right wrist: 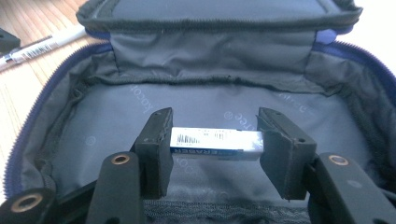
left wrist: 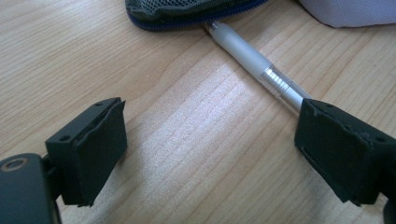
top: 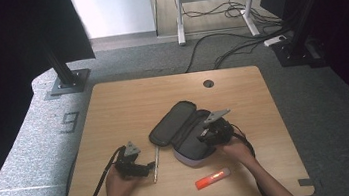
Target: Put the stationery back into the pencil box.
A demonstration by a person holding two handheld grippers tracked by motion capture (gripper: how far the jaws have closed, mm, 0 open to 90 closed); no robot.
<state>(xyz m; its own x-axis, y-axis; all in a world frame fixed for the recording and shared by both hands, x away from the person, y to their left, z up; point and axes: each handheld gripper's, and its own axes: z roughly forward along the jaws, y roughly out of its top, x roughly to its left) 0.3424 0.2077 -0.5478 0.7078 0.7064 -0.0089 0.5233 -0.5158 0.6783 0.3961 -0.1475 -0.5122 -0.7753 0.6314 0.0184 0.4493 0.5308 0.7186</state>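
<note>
From above, an open pencil case (top: 182,131) is seen mid-table, with the right gripper (top: 215,132) over its lower half and the left gripper (top: 133,164) just left of a pen (top: 156,163); an orange marker (top: 212,178) lies nearer the table (top: 128,103) edge. In the left gripper view, the jaws are spread wide, the pen's (left wrist: 254,65) lower end hidden behind the right jaw. In the right gripper view, an eraser (right wrist: 215,143) is clamped between the jaws inside the case (right wrist: 210,60); its lettering is hard to read.

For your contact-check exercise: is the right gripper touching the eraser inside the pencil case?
Touching. In the right gripper view, the right gripper has both jaws pressed against the ends of the eraser, no gap either side, holding it over the open pencil case.
</note>
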